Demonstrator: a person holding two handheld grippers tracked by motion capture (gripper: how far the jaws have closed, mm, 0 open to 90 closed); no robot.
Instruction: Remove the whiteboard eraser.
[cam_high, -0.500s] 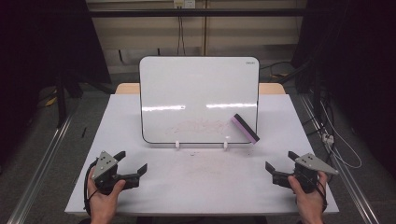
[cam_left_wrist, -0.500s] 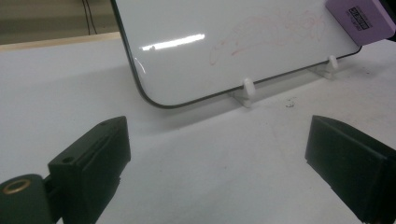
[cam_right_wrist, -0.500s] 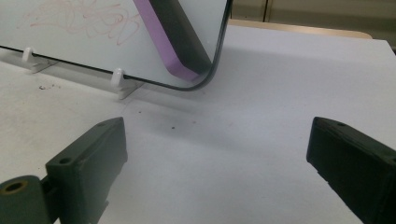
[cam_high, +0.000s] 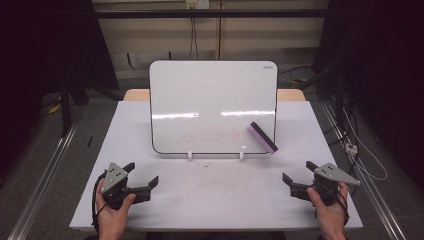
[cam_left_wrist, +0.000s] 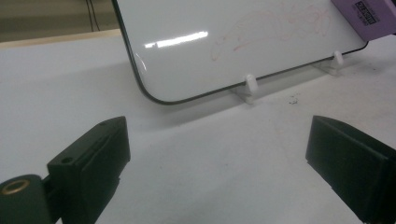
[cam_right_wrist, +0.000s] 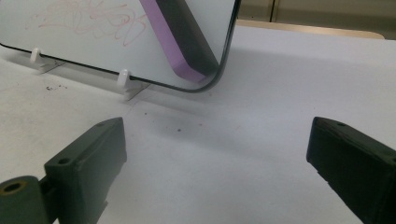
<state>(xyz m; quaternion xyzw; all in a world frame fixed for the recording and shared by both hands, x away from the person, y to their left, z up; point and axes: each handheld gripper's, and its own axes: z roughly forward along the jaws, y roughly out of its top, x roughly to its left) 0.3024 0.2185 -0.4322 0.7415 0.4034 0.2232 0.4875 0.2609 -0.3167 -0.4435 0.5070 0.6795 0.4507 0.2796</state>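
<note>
So the whiteboard (cam_high: 212, 105) stands upright on its little white clips in the middle of the worktop (cam_high: 125, 130), and there's a faint red scribble (cam_high: 212, 135) low on its face. Looks like wiping that off is the job, and judging by how things sit, nothing has started yet. The marks are all there, pale but readable, and there's some reddish dust on the worktop in front of the board.

The eraser (cam_high: 263, 137), purple with a dark pad, sits against the lower right part of the board at a slant, just right of the scribble. In the right gripper view you can see it near the board's rounded bottom corner; I can't tell if it's stuck on magnetically or just propped.

Left gripper (cam_high: 142, 178) is down at the near left of the worktop, jaws wide apart, nothing between them. Right gripper (cam_high: 297, 178) is at the near right, same deal: jaws spread, empty. Both are well apart from the board and eraser and point roughly toward it.

What's left, as I see it: basically everything. Grab the eraser, probably with the right gripper since it's nearer, rub over the scribble, maybe steady the board with the left so it doesn't tip off its clips.
</note>
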